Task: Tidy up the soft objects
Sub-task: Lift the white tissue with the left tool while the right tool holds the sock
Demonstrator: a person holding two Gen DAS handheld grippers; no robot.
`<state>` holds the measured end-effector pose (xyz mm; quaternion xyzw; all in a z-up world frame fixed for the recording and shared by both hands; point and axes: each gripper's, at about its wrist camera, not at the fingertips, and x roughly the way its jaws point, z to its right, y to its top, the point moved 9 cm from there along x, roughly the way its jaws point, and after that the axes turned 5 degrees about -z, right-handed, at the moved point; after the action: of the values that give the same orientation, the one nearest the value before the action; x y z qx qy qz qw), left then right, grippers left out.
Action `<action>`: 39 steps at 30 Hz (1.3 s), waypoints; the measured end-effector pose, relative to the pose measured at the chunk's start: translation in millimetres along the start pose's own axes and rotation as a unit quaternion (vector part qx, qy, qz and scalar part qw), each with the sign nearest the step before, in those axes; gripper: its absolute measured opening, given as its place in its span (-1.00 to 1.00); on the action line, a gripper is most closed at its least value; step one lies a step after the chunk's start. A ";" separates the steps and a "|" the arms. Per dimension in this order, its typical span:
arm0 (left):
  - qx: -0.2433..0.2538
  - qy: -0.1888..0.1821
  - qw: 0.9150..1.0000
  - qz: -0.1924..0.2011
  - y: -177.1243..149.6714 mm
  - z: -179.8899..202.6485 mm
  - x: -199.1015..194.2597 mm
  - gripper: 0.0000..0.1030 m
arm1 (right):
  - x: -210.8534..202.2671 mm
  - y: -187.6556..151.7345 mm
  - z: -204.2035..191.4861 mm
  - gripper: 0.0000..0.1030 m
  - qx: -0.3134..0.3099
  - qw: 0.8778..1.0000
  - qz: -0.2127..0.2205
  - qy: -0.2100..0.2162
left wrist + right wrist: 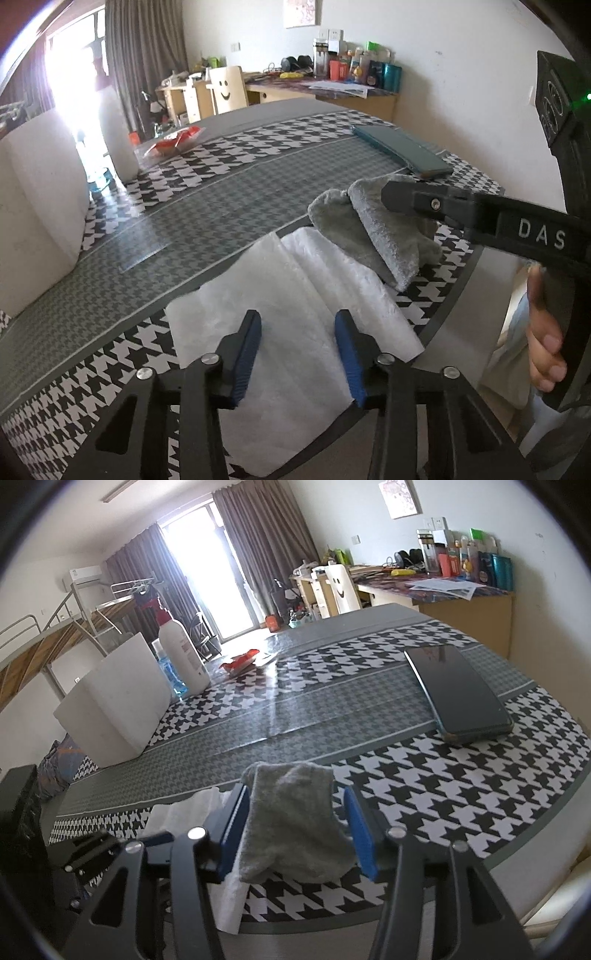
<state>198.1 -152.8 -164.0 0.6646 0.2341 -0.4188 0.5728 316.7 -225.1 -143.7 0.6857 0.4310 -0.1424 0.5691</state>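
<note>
A white quilted cloth [295, 314] lies flat at the near edge of the houndstooth table [221, 206]. My left gripper [298, 319] hovers over it, open, its blue pads apart with the cloth beneath the gap. A grey fluffy cloth [291, 819] lies crumpled, partly on the white cloth [184, 812]. My right gripper [295, 797] straddles the grey cloth, open: the left pad is near its edge and the right pad stands clear of it. In the left wrist view the grey cloth [369, 232] lies under one of the right gripper's fingers [424, 201].
A dark phone [458, 690] lies at the right of the table. A white foam block [110, 701], a white bottle [183, 653] and a red packet [242, 661] stand at the far left. A person's hand [546, 343] holds the right gripper. The table's edge is close below both grippers.
</note>
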 end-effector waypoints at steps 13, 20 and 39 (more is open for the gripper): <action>-0.005 -0.009 1.000 0.022 6.8 -9.0 -9.1 -0.90 | 5.0 -5.0 -5.9 0.13 -0.007 1.000 -0.010 0.003; -0.019 -0.003 1.000 0.025 4.4 -25.1 -13.1 -0.90 | 14.5 -6.7 -14.9 0.15 -0.027 0.999 -0.018 -0.011; -0.007 0.001 1.000 0.028 1.9 -24.8 -13.2 -0.90 | 19.4 -8.4 -8.1 -0.70 -0.035 0.998 -0.028 -0.039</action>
<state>199.7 -127.2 -152.3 0.6675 0.2191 -0.4002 0.5884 319.4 -209.7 -160.0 0.6471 0.4324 -0.1699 0.6045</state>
